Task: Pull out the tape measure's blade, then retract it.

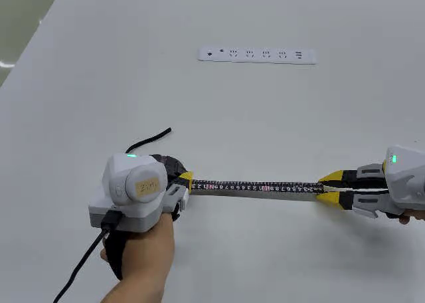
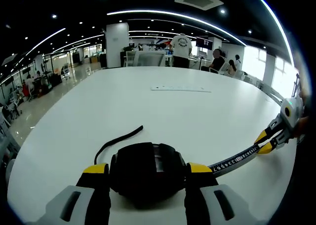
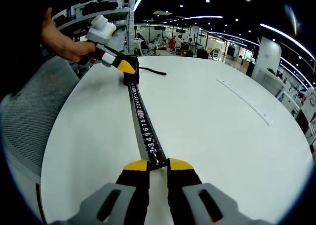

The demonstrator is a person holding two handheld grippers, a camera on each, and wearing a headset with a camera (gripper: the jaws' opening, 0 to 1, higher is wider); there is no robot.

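Observation:
A black tape measure case [image 2: 147, 170] rests on the white table, with my left gripper [image 1: 180, 187] shut on it. A black wrist strap [image 1: 149, 141] trails from the case. The blade [image 1: 255, 187] runs out to the right, flat just above the table, printed with black and red numbers [image 3: 147, 136]. My right gripper [image 1: 328, 189] is shut on the blade's far end [image 3: 157, 162], its yellow fingertips [image 3: 137, 167] pinched on it. In the left gripper view the right gripper [image 2: 264, 142] holds the blade end [image 2: 249, 154] at the right.
A white power strip [image 1: 257, 54] lies at the back of the table [image 1: 99, 84], well beyond the blade. A black cable [image 1: 80, 266] hangs from the left gripper's housing. Office desks and people stand far behind [image 2: 182, 47].

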